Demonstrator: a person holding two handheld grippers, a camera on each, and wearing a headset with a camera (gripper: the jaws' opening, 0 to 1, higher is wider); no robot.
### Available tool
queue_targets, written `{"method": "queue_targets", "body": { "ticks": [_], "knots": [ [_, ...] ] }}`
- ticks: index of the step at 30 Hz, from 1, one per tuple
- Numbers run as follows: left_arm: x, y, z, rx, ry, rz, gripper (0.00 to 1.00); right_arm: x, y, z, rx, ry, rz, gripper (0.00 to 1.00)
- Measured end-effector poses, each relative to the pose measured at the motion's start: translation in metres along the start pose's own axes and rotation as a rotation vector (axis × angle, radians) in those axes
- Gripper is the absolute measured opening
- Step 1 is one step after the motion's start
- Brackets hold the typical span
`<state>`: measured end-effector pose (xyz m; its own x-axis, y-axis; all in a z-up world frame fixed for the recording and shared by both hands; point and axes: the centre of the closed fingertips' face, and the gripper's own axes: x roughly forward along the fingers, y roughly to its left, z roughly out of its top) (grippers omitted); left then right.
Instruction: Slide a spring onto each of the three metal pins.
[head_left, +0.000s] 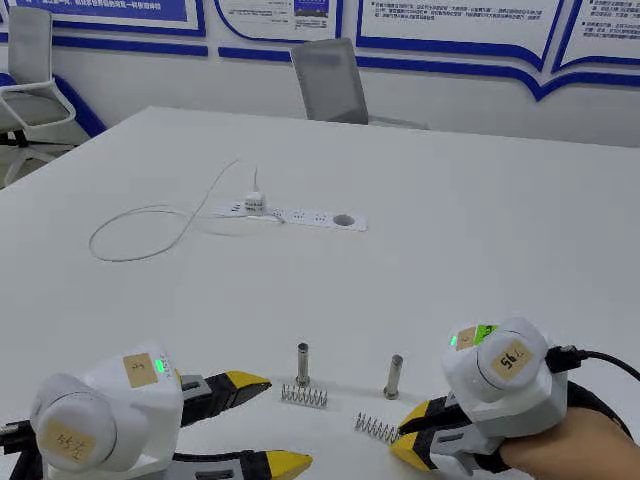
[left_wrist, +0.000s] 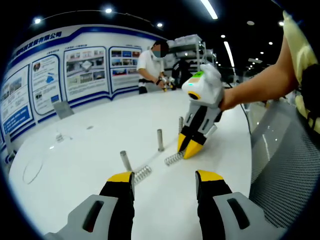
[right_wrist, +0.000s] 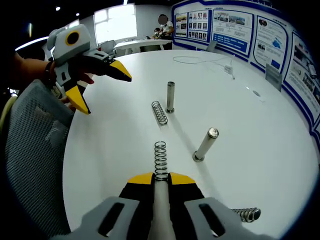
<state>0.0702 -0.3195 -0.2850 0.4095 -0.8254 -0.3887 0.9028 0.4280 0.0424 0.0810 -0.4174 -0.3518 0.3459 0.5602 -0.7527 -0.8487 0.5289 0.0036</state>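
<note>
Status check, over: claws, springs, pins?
Left claw open, empty. Right claw shut on end of spring, flat on table. Three pins upright, all bare. Second spring loose beside a pin.

Matt white top, shiny metal bits.
Shows smooth matt laminate-look on table (head_left: 450, 260), polished glossy metal on pin (right_wrist: 205, 144), bright wire on spring (right_wrist: 160, 159), semi-gloss white plastic on left gripper (head_left: 290, 421) & right gripper (head_left: 402, 436) shells, grey mesh cloth on chair (head_left: 325, 80).

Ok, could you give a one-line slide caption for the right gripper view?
Right gripper shut on one end of a spring lying on the white table, facing two upright pins.
</note>
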Motion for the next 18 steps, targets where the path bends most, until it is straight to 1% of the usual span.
{"method": "queue_targets", "body": {
  "ticks": [4,8,13,16,18],
  "knots": [
    [0.004,-0.004,0.002,0.012,0.004,-0.017,0.49,-0.001,0.001,-0.001,-0.002,0.006,0.002,0.12],
    [0.009,-0.009,0.005,0.035,0.012,-0.041,0.48,-0.005,0.004,0.001,-0.01,0.004,0.001,0.11],
    [0.019,-0.015,0.004,0.077,0.036,-0.078,0.46,-0.011,0.009,0.006,-0.033,0.007,0.007,0.11],
    [0.025,-0.018,0.003,0.102,0.052,-0.099,0.45,-0.016,0.013,0.009,-0.052,0.009,0.015,0.11],
    [0.029,-0.021,0.002,0.117,0.062,-0.115,0.44,-0.02,0.018,0.011,-0.061,0.015,0.036,0.11]
  ]
}}
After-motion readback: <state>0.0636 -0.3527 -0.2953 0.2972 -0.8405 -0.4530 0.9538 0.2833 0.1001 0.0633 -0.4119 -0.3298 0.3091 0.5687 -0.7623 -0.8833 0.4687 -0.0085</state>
